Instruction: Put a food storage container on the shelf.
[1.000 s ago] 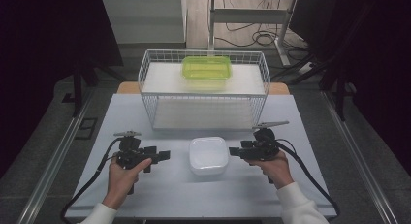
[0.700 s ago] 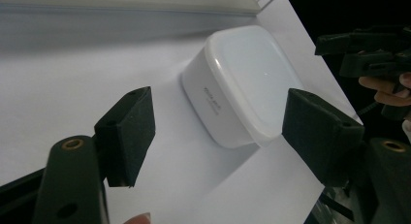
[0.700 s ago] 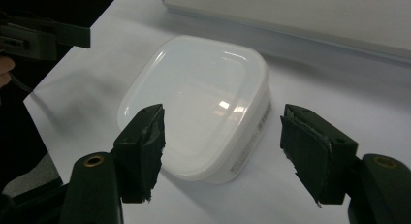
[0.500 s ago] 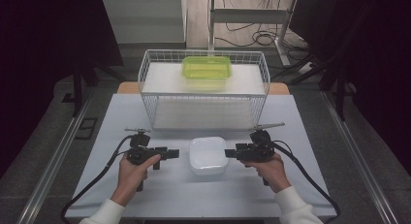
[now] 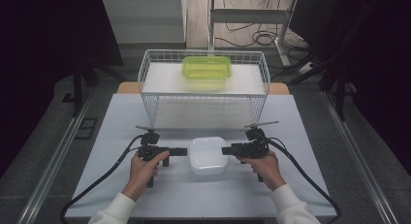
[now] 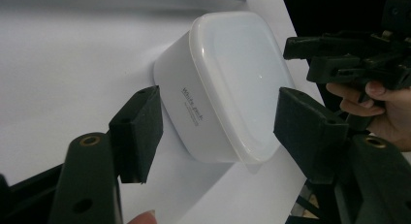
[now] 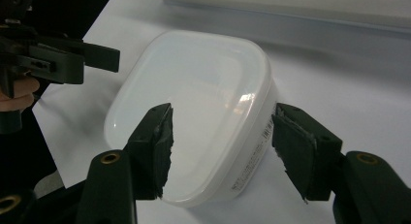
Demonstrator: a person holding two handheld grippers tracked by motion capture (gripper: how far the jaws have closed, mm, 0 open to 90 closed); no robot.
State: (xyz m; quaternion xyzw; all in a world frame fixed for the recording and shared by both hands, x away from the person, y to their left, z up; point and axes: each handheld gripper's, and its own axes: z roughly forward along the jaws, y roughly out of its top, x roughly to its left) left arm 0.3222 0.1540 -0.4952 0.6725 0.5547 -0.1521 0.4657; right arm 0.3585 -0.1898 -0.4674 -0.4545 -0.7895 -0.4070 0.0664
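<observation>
A white lidded container (image 5: 207,155) sits on the table near the front. My left gripper (image 5: 181,151) points at its left side and my right gripper (image 5: 227,150) at its right side. In the left gripper view the container (image 6: 228,83) has its near end between the pads of the left gripper (image 6: 220,132), with gaps on both sides. In the right gripper view the right gripper (image 7: 228,149) straddles the near end of the container (image 7: 194,112) the same way. Both pairs of jaws have just been closing and neither presses on it.
A white wire basket (image 5: 145,83) stands behind the container at the back of the table (image 5: 97,185). A green lidded box (image 5: 206,67) rests on top of it. Cables trail from both grippers toward the table's front corners.
Both grippers have moved inward and down toward the white container, the left one rightward the most. Their tips now reach its two sides.
</observation>
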